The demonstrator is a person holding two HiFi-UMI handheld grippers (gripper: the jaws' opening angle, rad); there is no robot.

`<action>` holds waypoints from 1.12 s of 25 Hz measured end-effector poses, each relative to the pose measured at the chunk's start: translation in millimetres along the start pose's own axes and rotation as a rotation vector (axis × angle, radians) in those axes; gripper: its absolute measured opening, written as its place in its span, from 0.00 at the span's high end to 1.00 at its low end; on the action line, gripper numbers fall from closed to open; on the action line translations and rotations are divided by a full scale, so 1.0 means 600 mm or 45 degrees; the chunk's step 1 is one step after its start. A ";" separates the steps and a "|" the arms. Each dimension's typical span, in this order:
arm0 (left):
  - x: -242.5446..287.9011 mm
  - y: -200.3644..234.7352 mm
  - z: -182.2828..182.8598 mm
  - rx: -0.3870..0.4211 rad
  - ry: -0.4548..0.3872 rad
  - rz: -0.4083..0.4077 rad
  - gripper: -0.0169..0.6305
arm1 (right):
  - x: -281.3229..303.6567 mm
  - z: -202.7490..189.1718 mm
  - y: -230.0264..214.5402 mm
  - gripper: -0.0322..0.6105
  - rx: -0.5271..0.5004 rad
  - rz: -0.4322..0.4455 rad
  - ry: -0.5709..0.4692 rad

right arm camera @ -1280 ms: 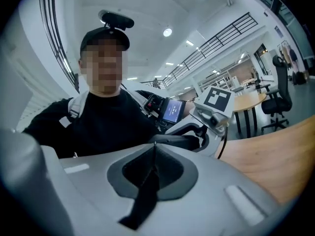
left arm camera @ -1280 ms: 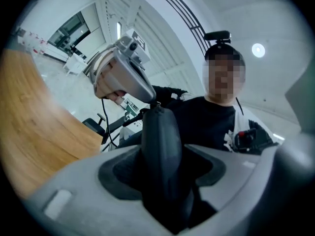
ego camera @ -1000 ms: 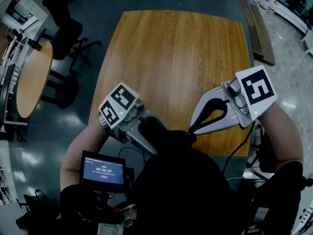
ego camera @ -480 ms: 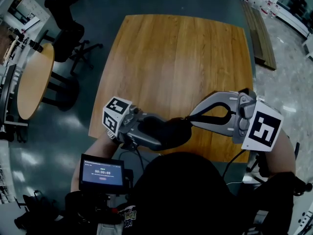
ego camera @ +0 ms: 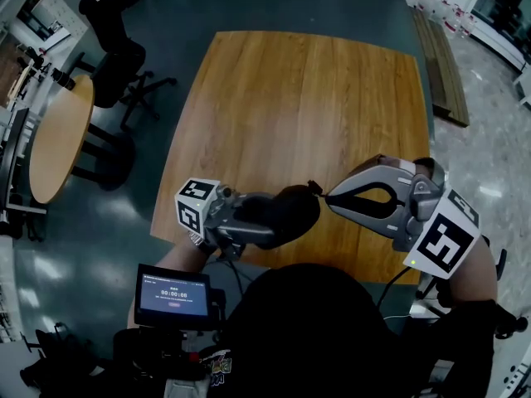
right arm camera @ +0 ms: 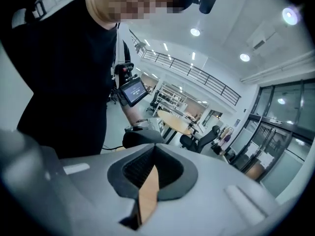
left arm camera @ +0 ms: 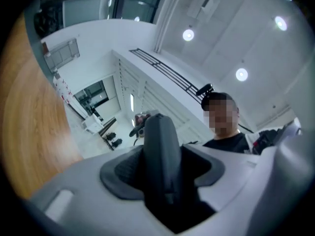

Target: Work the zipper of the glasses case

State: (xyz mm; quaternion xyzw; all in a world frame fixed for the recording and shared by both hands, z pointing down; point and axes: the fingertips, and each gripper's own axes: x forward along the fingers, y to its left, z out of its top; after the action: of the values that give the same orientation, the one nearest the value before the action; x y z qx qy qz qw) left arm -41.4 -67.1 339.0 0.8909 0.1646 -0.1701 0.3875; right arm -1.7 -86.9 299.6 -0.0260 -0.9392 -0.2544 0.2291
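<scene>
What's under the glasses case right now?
Wooden table, near its front edge. The glasses case, in the left gripper, hides the spot beneath; contact can't be seen.

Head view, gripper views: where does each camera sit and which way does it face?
Head view: on the person's head, looking down at the table; shows both forearms, left gripper holding the case, right gripper at its end.
Left gripper view: on that gripper, looking along its jaws past the case, up to the ceiling; shows the person's shoulders.
Right gripper view: on that gripper, looking along shut jaws toward the case and the person's torso.
All three show the case.
</scene>
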 end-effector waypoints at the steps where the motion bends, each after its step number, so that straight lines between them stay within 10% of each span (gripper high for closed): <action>1: -0.002 0.004 0.008 0.013 -0.052 0.005 0.59 | -0.001 -0.003 -0.004 0.94 0.009 -0.026 -0.009; 15: -0.012 0.037 0.109 0.088 -0.681 0.170 0.59 | 0.009 -0.050 -0.020 0.94 0.283 -0.482 -0.171; 28: -0.019 0.085 0.159 -0.012 -1.005 0.324 0.59 | 0.024 -0.075 0.004 0.94 0.512 -0.667 -0.252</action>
State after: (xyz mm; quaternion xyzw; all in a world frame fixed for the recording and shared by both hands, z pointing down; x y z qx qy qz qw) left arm -46.3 -173.0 314.9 0.7689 -0.1071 -0.4486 0.4428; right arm 4.7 -107.8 341.8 0.2372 -0.9630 -0.1105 0.0642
